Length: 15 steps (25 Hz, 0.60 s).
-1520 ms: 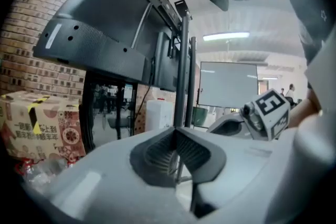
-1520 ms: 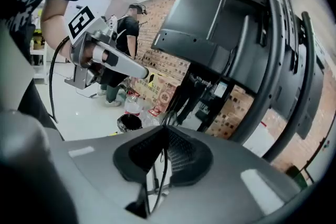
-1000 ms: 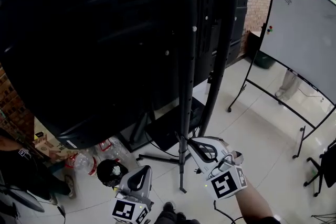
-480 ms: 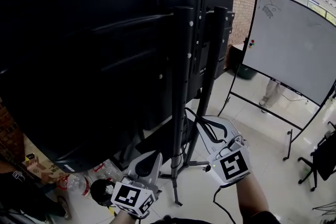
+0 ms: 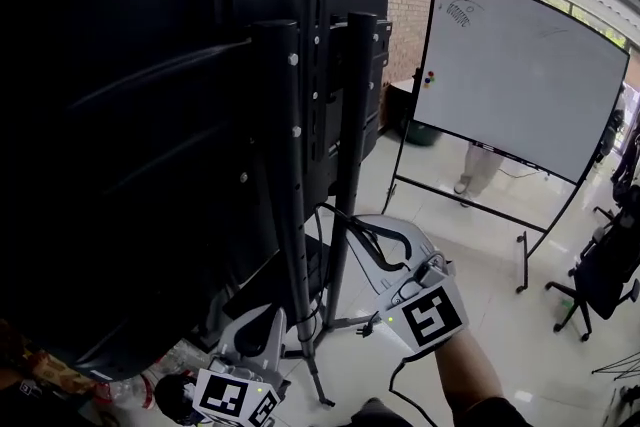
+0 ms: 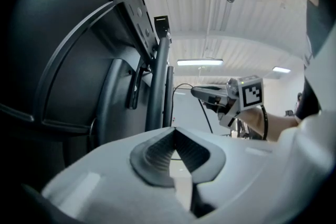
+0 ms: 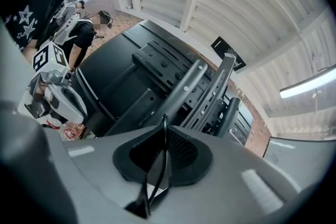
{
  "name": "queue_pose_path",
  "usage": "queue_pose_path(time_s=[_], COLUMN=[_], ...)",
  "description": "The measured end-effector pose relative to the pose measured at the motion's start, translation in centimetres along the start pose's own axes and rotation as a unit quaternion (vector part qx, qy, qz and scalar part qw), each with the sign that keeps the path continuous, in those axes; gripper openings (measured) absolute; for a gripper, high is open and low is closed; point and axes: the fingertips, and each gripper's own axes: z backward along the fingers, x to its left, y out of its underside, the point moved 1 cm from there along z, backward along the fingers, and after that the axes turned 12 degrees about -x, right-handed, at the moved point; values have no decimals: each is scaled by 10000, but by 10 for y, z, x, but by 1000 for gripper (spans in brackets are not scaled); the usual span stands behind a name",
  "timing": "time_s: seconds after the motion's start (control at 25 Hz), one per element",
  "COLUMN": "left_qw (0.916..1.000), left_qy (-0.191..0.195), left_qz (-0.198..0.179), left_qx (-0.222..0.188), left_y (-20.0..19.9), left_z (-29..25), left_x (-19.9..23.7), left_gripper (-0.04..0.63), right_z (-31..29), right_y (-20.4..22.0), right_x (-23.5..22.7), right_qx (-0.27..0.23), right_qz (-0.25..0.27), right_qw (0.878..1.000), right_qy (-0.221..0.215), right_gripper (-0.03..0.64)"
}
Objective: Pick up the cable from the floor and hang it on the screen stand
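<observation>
Behind the big black screen point(image 5: 130, 135), close to the twin posts of the screen stand point(image 5: 292, 235): right gripper point(image 7: 164, 131) held up and aimed at the posts, jaws narrowed to a slit and pinching the thin black cable point(image 7: 164, 157). Runs up between the ribbed pads point(image 7: 184, 152) as a doubled strand and pokes out just past the tips. Seen from the left gripper view, arcs from the right gripper's nose toward the posts, with another length hanging below it. Not yet hung on the stand; touching the posts or merely beside them, cannot tell. Lower and to the left in the head view, left gripper point(image 6: 173, 131) with its pads closed tip to tip, a small wedge of light behind them. Points along the back of the screen at the same posts. Across the pale floor point(image 5: 480, 255), well apart from the stand, a whiteboard point(image 5: 520, 85) on a wheeled frame.
</observation>
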Motion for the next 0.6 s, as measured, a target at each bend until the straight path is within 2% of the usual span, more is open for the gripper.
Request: queue_pose_path(time_s=[0.12, 0.28, 0.48, 0.6], left_qw=[9999, 9989, 9948, 9959], left_qy=[-97, -329, -781, -668], left_qz=[-59, -329, -618, -571], left_qx=[-13, -61, -202, -222], left_y=[0, 5, 9, 14], left_z=[-16, -48, -100, -140], left_x=[3, 4, -4, -30], left_gripper=[5, 5, 5, 5], right_z=[-13, -32, -51, -59], right_y=[6, 22, 41, 51], right_x=[-22, -61, -108, -137], right_qx=[-267, -670, -1312, -1464], right_qz=[-60, -282, -508, -265], right_qw=[9996, 9973, 9896, 9873], right_qy=[27, 57, -314, -563], right_gripper=[28, 28, 28, 28])
